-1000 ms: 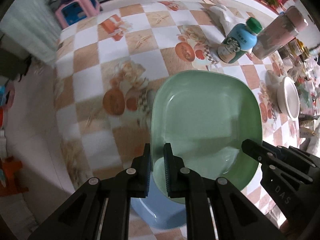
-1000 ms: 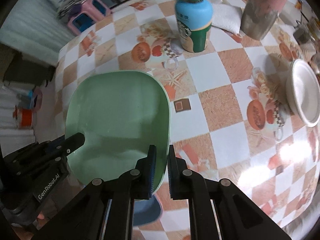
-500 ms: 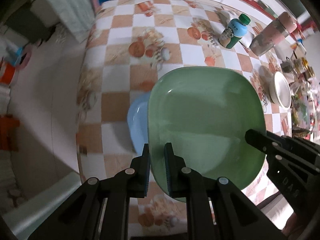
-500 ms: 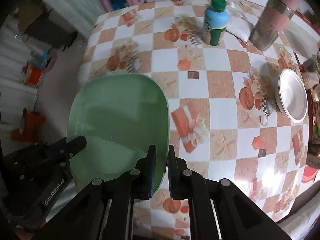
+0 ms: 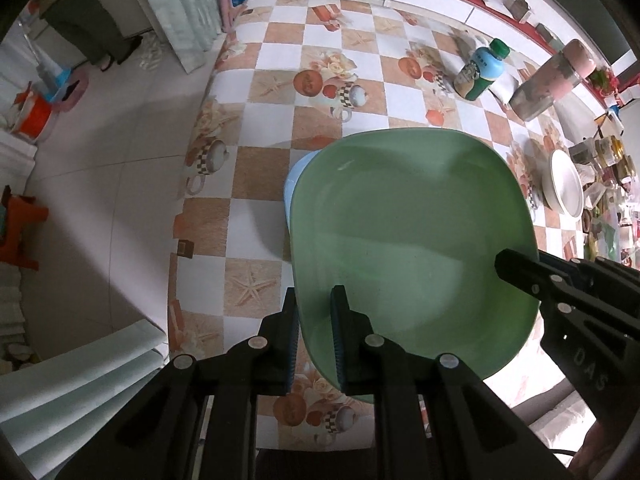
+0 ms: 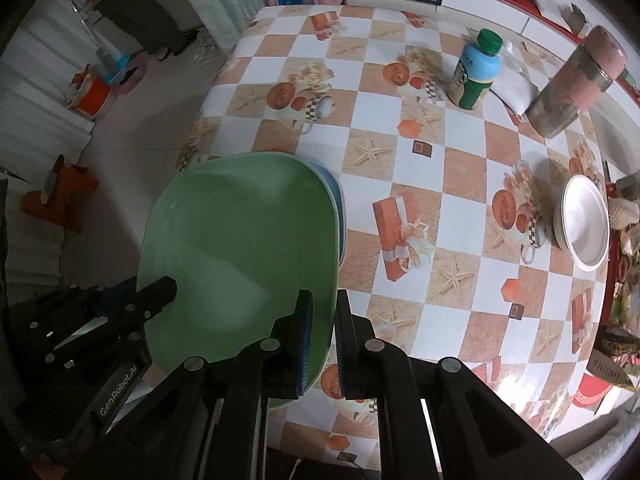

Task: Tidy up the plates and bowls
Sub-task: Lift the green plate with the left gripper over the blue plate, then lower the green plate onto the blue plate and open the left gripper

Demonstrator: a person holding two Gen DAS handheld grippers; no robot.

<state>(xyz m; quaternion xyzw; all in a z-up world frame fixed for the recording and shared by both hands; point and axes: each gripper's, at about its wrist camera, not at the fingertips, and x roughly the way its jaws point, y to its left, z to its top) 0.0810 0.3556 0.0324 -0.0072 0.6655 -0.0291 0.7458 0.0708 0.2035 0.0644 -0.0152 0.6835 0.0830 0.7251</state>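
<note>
A large green square plate (image 5: 408, 224) is held in the air above the table by both grippers. My left gripper (image 5: 314, 308) is shut on its left rim. My right gripper (image 6: 322, 308) is shut on its right rim; it also shows in the left wrist view (image 5: 520, 272). The green plate (image 6: 240, 248) hides most of a blue plate (image 5: 291, 184) that lies on the table under it, with only an edge (image 6: 335, 192) showing. A white bowl (image 6: 586, 224) stands at the far right of the table (image 5: 566, 182).
A blue bottle with a green cap (image 6: 476, 70) and a pink-and-steel tumbler (image 6: 572, 84) stand at the back of the checkered table (image 6: 440, 168). Clutter lines the right edge. The table's left edge drops to a tiled floor (image 5: 100, 184).
Both grippers have risen with the green plate, so more of the table and floor shows. The plate now sits over the blue plate instead of beyond it.
</note>
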